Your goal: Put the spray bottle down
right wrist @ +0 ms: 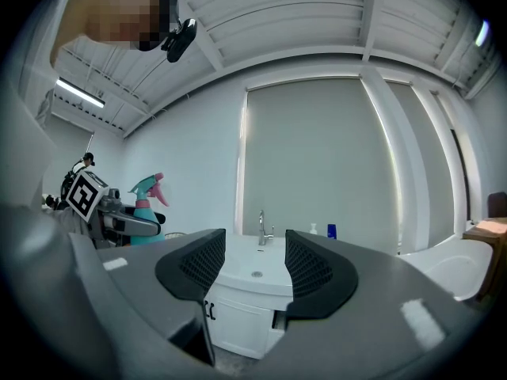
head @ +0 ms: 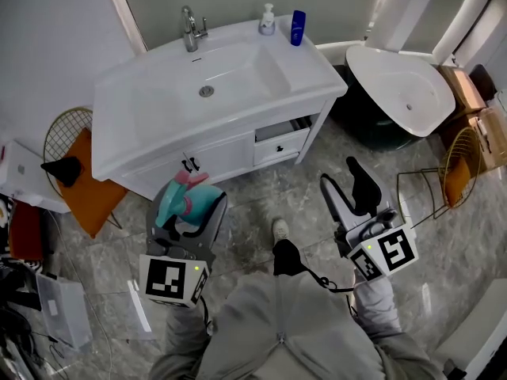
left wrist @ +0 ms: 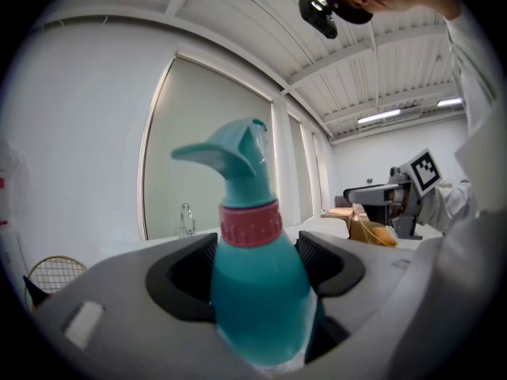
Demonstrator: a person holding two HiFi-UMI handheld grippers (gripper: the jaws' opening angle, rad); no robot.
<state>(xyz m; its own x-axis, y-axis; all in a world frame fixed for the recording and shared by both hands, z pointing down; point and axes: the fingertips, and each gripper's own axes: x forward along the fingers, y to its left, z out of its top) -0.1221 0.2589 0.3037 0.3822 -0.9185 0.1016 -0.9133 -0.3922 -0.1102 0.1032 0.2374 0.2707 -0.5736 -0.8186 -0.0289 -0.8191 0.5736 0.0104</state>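
Now the left tool (left wrist: 255, 253) grips the spray bottle (left wrist: 260, 311), head toward vanity (head: 226, 153).

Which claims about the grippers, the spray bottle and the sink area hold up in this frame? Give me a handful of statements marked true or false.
1. The left gripper is shut on the spray bottle. True.
2. The right gripper holds a blue bottle. False: its jaws stand apart with nothing between them. The blue bottle stands at the back edge of the sink.
3. The spray bottle stands on the sink. False: it is held in the air, in front of the cabinet and over the floor.
4. A drawer under the sink is partly pulled out. True.
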